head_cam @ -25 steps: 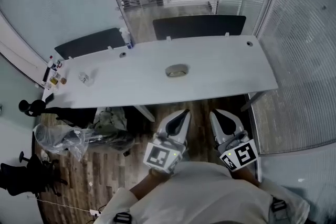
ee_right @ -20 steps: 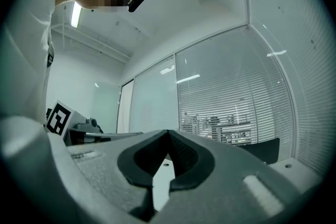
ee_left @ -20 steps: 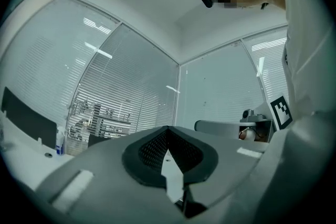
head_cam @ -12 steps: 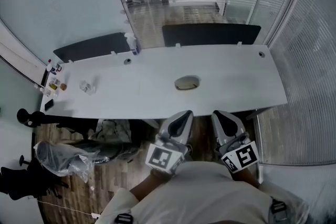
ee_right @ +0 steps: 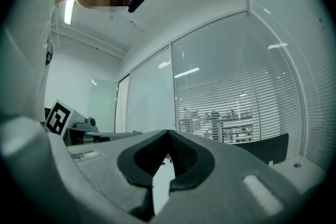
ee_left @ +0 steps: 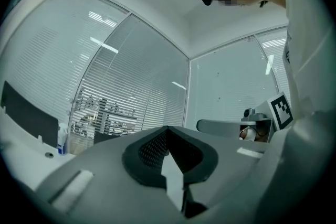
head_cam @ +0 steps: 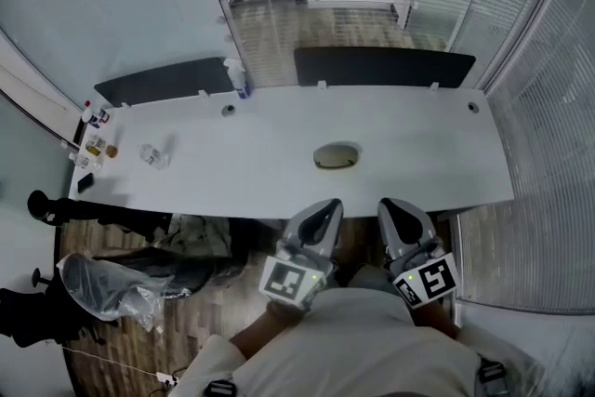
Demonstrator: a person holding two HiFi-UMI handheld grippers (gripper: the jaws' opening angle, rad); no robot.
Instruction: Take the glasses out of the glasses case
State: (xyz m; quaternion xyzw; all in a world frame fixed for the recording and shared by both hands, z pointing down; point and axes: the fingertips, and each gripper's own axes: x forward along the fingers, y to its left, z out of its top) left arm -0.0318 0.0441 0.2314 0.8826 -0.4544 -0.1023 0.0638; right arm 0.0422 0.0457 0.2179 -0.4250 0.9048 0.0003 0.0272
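White table [head_cam: 418, 139] before slatted glass walls [head_cam: 525, 42], bearing grey case [head_cam: 337, 155] at centre; left gripper [head_cam: 326, 204] and right gripper [head_cam: 390, 204] clenched empty, short of its edge; labels on bottles [head_cam: 94, 145] illegible.

Cool, even light is filling the room; a bright ceiling strip lamp [ee_right: 69, 11] is glaring, its streaks reflecting in the slatted glass partition [ee_left: 131, 86]. The long white tabletop [head_cam: 418, 167] is shading the brown plank floor [head_cam: 200, 328] beneath. Both gripper views are bending, darkening at round edges.

Right hand-held gripper [ee_right: 167, 134], jaws together, faces blinds [ee_right: 236, 107].
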